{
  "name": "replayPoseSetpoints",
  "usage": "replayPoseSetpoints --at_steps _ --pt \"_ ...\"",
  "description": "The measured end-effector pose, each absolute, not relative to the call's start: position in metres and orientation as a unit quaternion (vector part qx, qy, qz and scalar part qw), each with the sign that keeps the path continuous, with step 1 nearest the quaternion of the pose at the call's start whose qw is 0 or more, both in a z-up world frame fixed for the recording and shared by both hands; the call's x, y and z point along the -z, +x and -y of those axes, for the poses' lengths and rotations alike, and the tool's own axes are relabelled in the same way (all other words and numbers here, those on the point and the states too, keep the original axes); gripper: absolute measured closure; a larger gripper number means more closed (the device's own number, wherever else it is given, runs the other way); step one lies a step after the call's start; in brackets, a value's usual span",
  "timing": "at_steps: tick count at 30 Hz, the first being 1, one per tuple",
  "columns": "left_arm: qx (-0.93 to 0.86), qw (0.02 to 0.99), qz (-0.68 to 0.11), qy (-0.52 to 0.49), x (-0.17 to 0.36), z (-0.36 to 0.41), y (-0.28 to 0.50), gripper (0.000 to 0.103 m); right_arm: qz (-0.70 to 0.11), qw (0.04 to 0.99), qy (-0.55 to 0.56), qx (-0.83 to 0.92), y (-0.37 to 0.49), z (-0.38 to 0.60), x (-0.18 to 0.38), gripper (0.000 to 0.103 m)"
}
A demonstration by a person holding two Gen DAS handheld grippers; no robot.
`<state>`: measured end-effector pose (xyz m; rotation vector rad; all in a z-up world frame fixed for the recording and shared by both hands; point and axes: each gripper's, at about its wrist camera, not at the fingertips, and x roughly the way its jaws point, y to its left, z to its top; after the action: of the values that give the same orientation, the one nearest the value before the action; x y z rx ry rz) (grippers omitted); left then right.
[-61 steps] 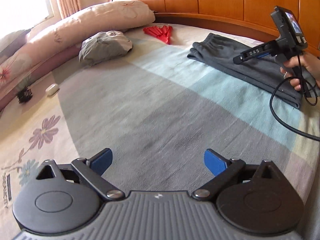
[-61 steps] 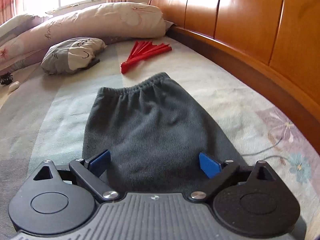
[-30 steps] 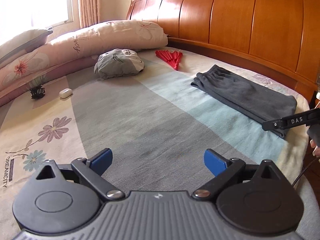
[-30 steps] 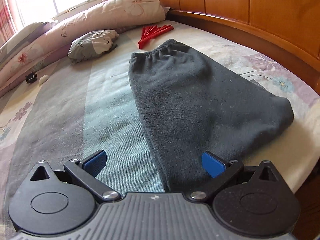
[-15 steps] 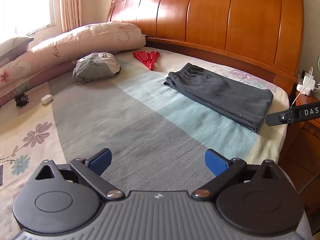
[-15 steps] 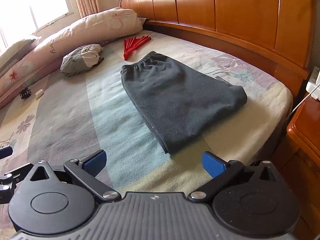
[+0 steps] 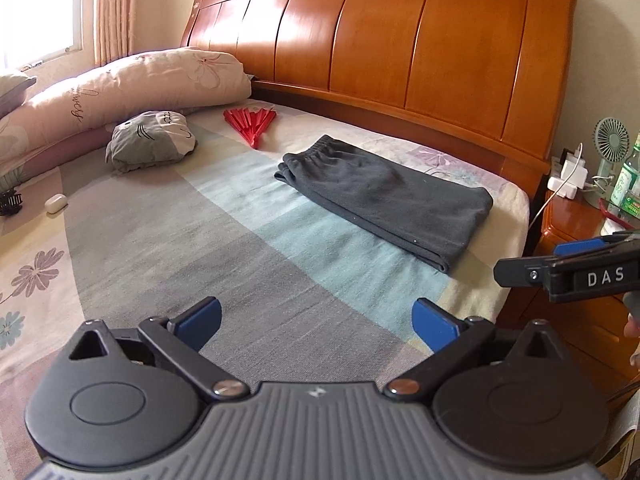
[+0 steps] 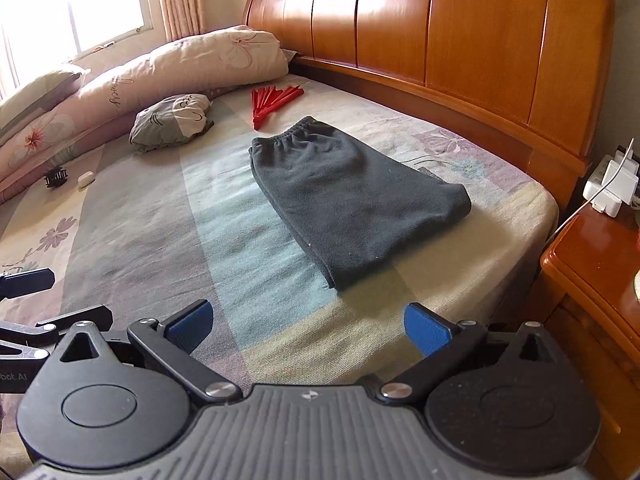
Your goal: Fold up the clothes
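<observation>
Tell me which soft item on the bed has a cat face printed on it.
The small grey cushion, lying beside the long floral pillow. The dark folded trousers are plain, and the pillow bears only flowers and script.

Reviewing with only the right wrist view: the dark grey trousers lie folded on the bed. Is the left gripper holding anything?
Observer: No. The left gripper is open and empty, over the striped bedsheet, short of the folded dark grey trousers.
Operator: What stands behind the white charger on the wooden nightstand?
Observer: A small green desk fan.
Operator: Anything beside it?
Observer: A green labelled bottle, cut by the frame edge.
</observation>
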<state>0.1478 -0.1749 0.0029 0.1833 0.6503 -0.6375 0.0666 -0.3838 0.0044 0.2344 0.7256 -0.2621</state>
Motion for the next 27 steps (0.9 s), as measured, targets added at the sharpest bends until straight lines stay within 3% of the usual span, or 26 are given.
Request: replayPoseSetpoints --at_steps 27 --pt "0.307 0.885 -0.342 0.072 -0.008 0.184 0.143 0.002 -0.344 0.924 0.102 0.132 0.054 0.379 -0.01 0.0"
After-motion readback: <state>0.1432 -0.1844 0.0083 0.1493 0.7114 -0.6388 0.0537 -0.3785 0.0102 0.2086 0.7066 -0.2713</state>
